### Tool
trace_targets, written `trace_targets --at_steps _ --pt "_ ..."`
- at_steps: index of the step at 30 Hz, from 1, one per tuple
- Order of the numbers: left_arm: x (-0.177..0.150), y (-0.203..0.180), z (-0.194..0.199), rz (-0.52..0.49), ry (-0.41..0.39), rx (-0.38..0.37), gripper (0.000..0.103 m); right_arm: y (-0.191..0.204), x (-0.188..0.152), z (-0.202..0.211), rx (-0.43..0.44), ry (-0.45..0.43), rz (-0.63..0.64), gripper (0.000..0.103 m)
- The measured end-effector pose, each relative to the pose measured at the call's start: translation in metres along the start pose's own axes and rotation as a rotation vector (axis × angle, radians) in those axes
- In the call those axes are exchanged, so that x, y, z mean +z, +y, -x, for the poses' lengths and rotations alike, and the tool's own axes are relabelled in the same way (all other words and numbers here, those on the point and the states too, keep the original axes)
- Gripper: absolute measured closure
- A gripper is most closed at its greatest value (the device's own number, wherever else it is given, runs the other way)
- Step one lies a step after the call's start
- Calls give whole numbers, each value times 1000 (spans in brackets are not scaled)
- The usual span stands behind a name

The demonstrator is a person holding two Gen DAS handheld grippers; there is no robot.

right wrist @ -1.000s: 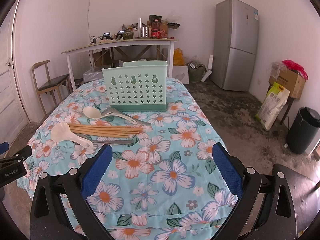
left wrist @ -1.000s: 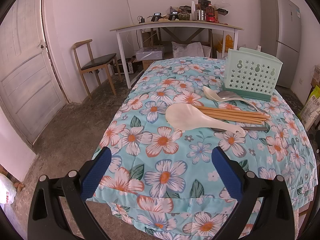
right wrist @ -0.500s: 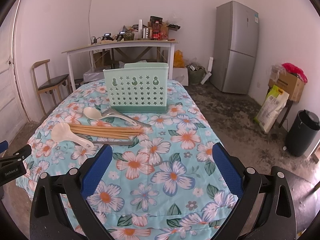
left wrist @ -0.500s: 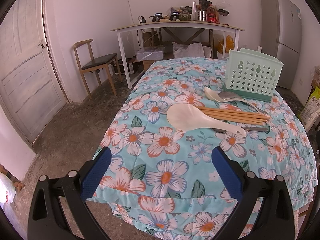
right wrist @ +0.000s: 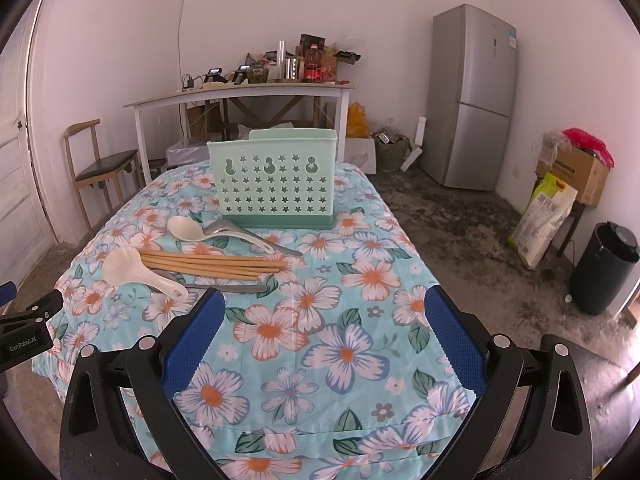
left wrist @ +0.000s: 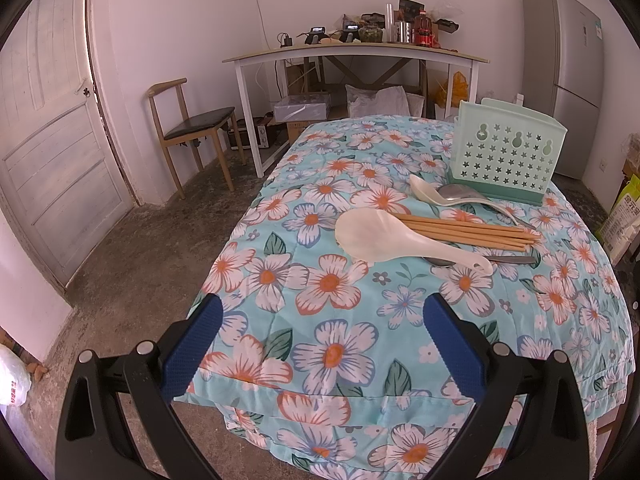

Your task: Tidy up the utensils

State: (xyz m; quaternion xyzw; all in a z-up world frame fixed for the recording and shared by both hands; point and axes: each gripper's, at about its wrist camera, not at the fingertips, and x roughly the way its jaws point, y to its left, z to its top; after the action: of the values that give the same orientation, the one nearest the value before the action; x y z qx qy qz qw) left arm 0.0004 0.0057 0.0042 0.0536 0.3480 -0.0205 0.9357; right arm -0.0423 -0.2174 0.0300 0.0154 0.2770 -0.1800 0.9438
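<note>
A mint-green perforated utensil holder (left wrist: 506,162) (right wrist: 276,182) stands upright on the floral tablecloth (left wrist: 332,320) (right wrist: 320,344). In front of it lie a white rice paddle (left wrist: 384,238) (right wrist: 132,270), several wooden chopsticks (left wrist: 468,234) (right wrist: 212,264), a white soup spoon (left wrist: 430,194) (right wrist: 188,230), a metal spoon (left wrist: 460,192) (right wrist: 240,230) and a metal utensil (left wrist: 508,260) (right wrist: 224,288) partly under the paddle. My left gripper (left wrist: 322,340) hangs open over the table's near corner, short of the paddle. Over the near edge, my right gripper (right wrist: 322,340) is open with nothing between its fingers.
Behind the floral table stands a white cluttered side table (left wrist: 352,50) (right wrist: 240,94), a wooden chair (left wrist: 192,128) (right wrist: 104,164) and a door (left wrist: 52,128) at left. A grey fridge (right wrist: 474,96), a sack (right wrist: 546,218), a cardboard box (right wrist: 576,168) and a black bin (right wrist: 604,268) stand at right.
Both grippers have edged slightly forward toward the utensils; the holder and spoons look a little nearer. Nothing on the table has moved.
</note>
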Motion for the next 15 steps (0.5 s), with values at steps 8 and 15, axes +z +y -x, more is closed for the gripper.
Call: trace_targets --at_steps 8,15 --pt "0 1 0 0 1 0 5 0 0 0 -1 -2 0 8" --pt "3 3 -2 -1 9 4 5 0 0 -1 2 0 0 8"
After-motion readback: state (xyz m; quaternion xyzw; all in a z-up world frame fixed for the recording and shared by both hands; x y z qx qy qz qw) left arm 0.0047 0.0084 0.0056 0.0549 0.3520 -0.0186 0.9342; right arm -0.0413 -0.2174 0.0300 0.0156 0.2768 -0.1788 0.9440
